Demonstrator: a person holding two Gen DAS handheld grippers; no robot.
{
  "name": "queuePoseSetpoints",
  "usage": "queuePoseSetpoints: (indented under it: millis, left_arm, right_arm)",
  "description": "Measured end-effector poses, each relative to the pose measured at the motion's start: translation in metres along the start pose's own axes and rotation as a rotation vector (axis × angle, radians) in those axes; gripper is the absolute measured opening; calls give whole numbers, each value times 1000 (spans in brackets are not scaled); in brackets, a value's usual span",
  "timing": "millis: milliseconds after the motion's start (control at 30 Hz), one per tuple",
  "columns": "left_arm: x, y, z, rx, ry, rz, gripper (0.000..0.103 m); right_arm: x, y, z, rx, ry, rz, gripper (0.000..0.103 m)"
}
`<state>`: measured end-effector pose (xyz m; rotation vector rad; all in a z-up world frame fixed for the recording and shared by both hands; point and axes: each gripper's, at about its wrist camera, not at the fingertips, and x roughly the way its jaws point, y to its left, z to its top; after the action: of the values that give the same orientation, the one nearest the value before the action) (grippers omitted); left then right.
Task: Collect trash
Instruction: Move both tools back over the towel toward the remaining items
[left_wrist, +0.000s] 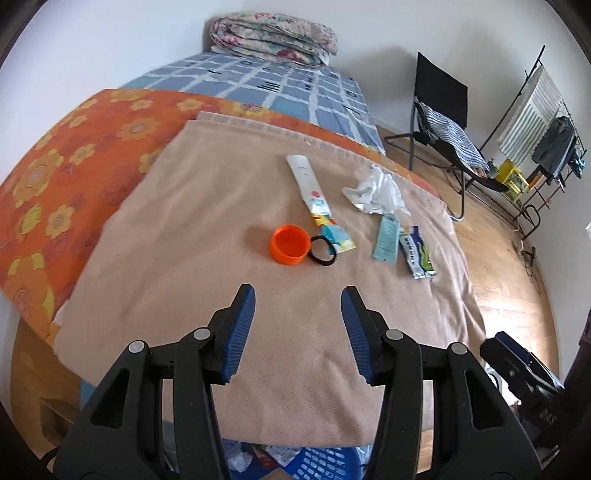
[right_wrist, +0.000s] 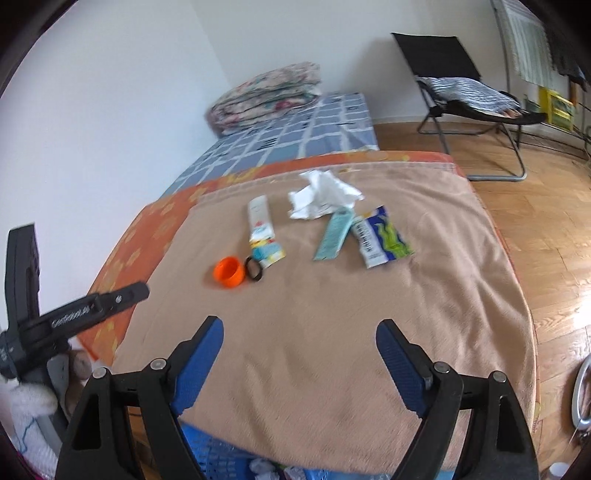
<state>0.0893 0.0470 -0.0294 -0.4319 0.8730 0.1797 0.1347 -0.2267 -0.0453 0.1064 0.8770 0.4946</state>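
Observation:
Trash lies on a tan blanket (left_wrist: 207, 236) (right_wrist: 332, 295) on the bed: an orange cap (left_wrist: 290, 244) (right_wrist: 229, 272), a black hair tie (left_wrist: 323, 251) (right_wrist: 253, 269), a long white wrapper (left_wrist: 310, 192) (right_wrist: 260, 225), crumpled white tissue (left_wrist: 375, 190) (right_wrist: 321, 195), a teal packet (left_wrist: 386, 238) (right_wrist: 334, 234) and a blue-green packet (left_wrist: 417, 253) (right_wrist: 382, 242). My left gripper (left_wrist: 298, 299) is open and empty above the blanket's near part. My right gripper (right_wrist: 300, 330) is open and empty, also short of the trash. A blue basket (left_wrist: 325, 463) (right_wrist: 210, 454) with trash sits below the bed's near edge.
The bed has an orange flowered cover (left_wrist: 55, 177), a blue checked sheet (left_wrist: 266, 85) and a folded quilt (left_wrist: 273, 35) at the far end. A black folding chair (left_wrist: 443, 122) (right_wrist: 461, 85) and a drying rack (left_wrist: 543, 122) stand on the wood floor at right.

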Motion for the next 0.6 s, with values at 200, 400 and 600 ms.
queuePoseSetpoints:
  millis: [200,400,600]
  left_arm:
    - [13,-16,17,51,29,-39,49]
    - [34,-9,39,118,56,-47,49]
    - [52,27,71,64,67,-102,49]
  right_arm:
    - [15,-17,13,24,4,-28,87]
    - [33,-31,22,39,-3,-22,87]
    - [60,-30,37,-21,49,-5,87]
